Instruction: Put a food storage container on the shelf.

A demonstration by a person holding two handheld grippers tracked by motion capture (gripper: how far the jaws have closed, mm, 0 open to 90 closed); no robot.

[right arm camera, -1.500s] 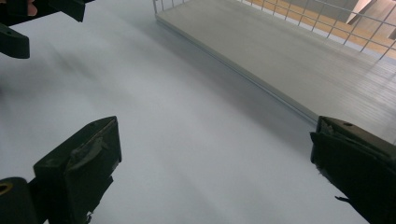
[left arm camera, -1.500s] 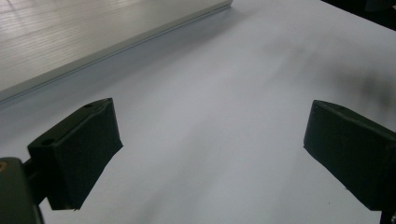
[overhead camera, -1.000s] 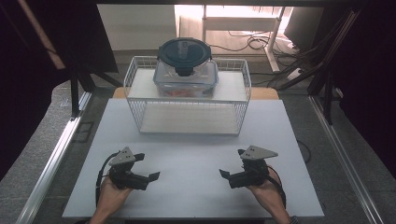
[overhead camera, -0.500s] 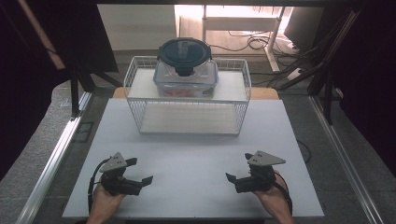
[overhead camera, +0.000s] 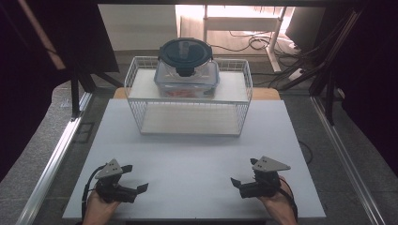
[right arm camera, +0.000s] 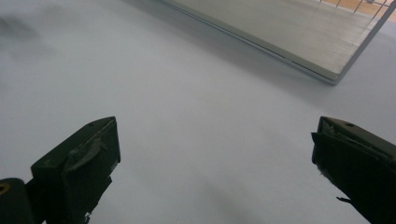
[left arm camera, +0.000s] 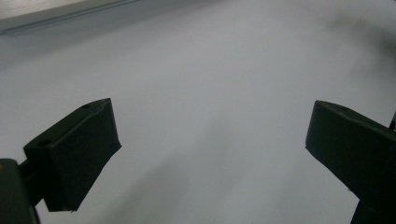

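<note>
While both hands rest low on the bench [overhead camera: 197,154], the high view shows the tub [overhead camera: 187,77] far off, on the wire rack [overhead camera: 244,101]; it looks rigid, smooth, likely weighty, best taken by its sides under the clipped lid [overhead camera: 185,52]. Left hand-held gripper [left arm camera: 210,140] view: jaws released, empty. Right hand-held gripper [right arm camera: 215,149] view: the same. No writing is legible.

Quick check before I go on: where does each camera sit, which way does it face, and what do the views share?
High view: above the near side, looking forward and down on the white table, wire basket, lidded container; both hands, left hand-held gripper, right hand-held gripper.
Left gripper view: rides the left hand-held gripper, facing bare table between open jaws.
Right gripper view: rides the right hand-held gripper, facing the basket's base board.
Shared: the table, the basket.
</note>
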